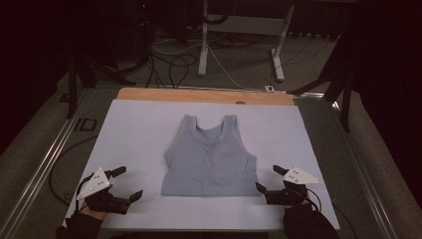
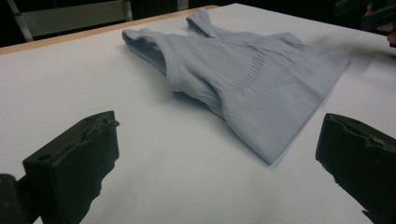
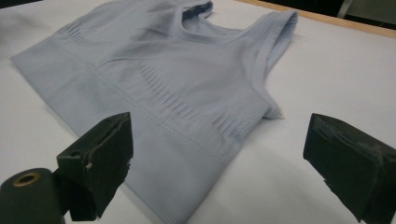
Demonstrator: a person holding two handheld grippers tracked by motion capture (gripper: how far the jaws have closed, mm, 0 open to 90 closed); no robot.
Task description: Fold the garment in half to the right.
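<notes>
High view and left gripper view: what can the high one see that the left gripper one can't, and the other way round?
High view alone: the floor with cables, white table legs, both the left gripper and the right gripper, jaws open. Left gripper view alone: close up, the ribbed lines knitted into the top and one bottom corner up close. Both: the light blue top lying flat on the white sheet and the wooden table edge.

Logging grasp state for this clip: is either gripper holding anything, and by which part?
Nothing is held. Both the left gripper and right gripper are open, and the top lies flat on the table.
</notes>
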